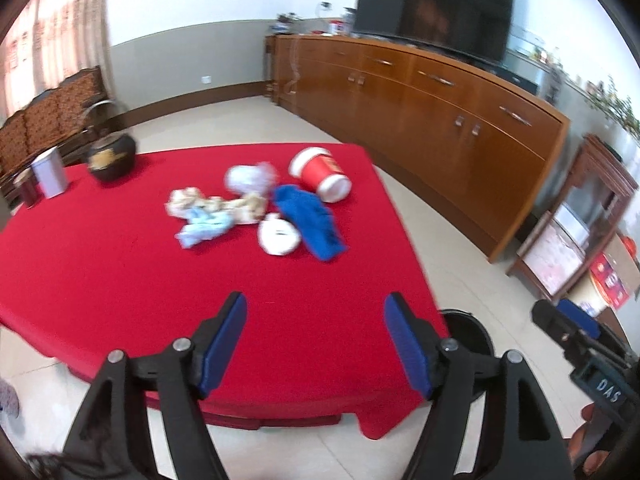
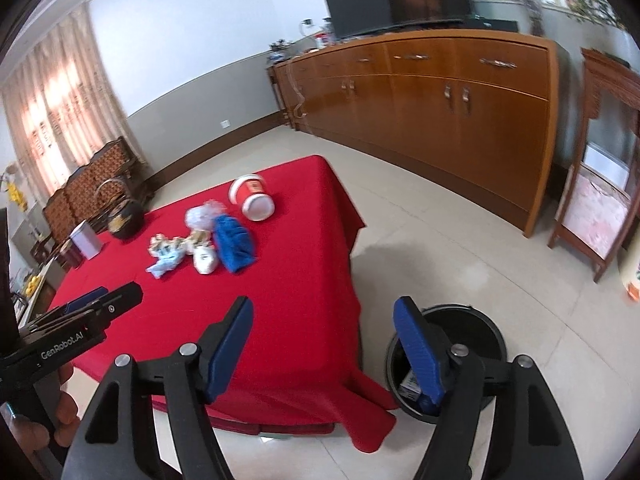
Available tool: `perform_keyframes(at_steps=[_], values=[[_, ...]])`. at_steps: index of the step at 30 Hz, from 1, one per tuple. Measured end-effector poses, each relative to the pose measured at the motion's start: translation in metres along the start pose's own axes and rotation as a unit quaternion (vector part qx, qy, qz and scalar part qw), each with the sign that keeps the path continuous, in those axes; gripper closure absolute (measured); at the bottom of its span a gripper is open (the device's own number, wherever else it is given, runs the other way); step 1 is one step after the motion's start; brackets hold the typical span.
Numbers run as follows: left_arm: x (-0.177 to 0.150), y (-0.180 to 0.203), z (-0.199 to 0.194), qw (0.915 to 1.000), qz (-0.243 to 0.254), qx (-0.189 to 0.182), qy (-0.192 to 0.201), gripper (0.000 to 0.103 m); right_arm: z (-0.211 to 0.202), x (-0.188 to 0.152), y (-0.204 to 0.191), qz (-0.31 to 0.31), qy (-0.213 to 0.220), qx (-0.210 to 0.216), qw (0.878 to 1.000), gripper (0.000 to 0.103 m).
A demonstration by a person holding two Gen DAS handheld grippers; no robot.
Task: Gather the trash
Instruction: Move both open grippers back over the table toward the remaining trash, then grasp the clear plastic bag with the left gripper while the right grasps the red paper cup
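Observation:
A pile of trash lies on the red tablecloth (image 1: 100, 264): a tipped red and white paper cup (image 1: 320, 174), a crumpled white plastic wad (image 1: 250, 178), beige crumpled paper (image 1: 212, 204), a light blue wrapper (image 1: 204, 232), a white lid-like piece (image 1: 278, 236) and a blue cloth (image 1: 312, 222). The same pile shows in the right wrist view, with the cup (image 2: 252, 198) and blue cloth (image 2: 236, 246). My left gripper (image 1: 316, 336) is open and empty over the near table edge. My right gripper (image 2: 324, 340) is open and empty, between the table corner and a black bin (image 2: 480, 328).
A dark round pot (image 1: 112, 158), a white tin (image 1: 50, 178) and a small dark can (image 1: 26, 192) stand at the table's far left. The black bin on the floor holds some items. A long wooden sideboard (image 1: 420, 108) with a TV (image 1: 436, 4) lines the wall.

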State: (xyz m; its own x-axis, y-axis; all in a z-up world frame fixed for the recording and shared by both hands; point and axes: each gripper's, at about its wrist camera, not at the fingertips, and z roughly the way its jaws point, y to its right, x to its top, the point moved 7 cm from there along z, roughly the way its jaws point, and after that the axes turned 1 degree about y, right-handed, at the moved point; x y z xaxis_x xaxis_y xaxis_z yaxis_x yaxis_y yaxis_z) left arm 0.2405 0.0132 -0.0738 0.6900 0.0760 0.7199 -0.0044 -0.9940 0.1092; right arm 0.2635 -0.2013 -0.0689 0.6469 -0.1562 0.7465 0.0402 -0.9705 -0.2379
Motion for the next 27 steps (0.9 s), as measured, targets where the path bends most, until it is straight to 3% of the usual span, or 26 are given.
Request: perform_keyframes(at_steps=[9,17,27], values=[[0.013,-0.064,-0.014,0.9984,-0.040,0.036,0.019,0.030,0.005,0.013,-0.058,-0.036,0.009,0.031,0.999,0.025],[0.023,-0.085,-0.006,0.9975,-0.049,0.045,0.023,0.028,0.023,0.023,-0.089,-0.054,0.009,0.045,0.998,0.024],[0.041,-0.090,0.026,0.9977,-0.050,0.045,0.012,0.028,0.061,0.035,-0.100,-0.063,-0.005,0.051,0.997,0.024]])
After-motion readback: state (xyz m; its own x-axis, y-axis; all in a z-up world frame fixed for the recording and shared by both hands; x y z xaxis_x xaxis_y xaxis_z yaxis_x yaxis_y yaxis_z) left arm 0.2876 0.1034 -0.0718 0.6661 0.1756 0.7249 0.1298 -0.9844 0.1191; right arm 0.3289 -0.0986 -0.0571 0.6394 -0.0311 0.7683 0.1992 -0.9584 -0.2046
